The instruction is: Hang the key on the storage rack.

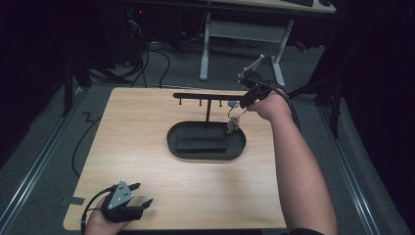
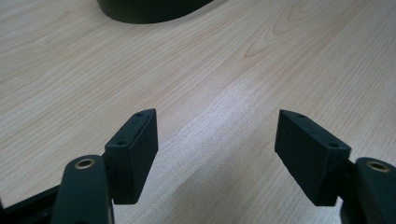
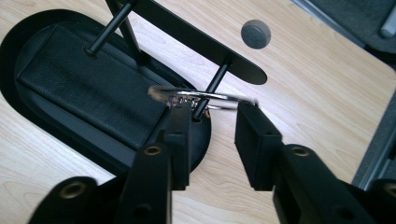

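On the wooden tabletop stands a black key stand: an oval tray base, a thin post and a horizontal bar with short pegs under it. A rectangular black pad lies inside the oval base. In the right gripper view a small grey round disc is seen beyond the far end of the bar, and one peg of the bar stands directly behind the key ring.

The key ring is at the right end of the bar, at the peg there; whether it already rests on the peg I cannot tell. Small coloured charms hang from it above the right edge of the oval base.

The right gripper is at the right end of the bar, with the forearm stretched from the near edge of the tabletop up to the stand. Its fingers are partly open, one on each side of the ring, and they do not press on it.

The left gripper rests at the near left corner of the tabletop, well apart from the stand, pointing toward the oval base. Its fingers are wide open with only bare wood between them.
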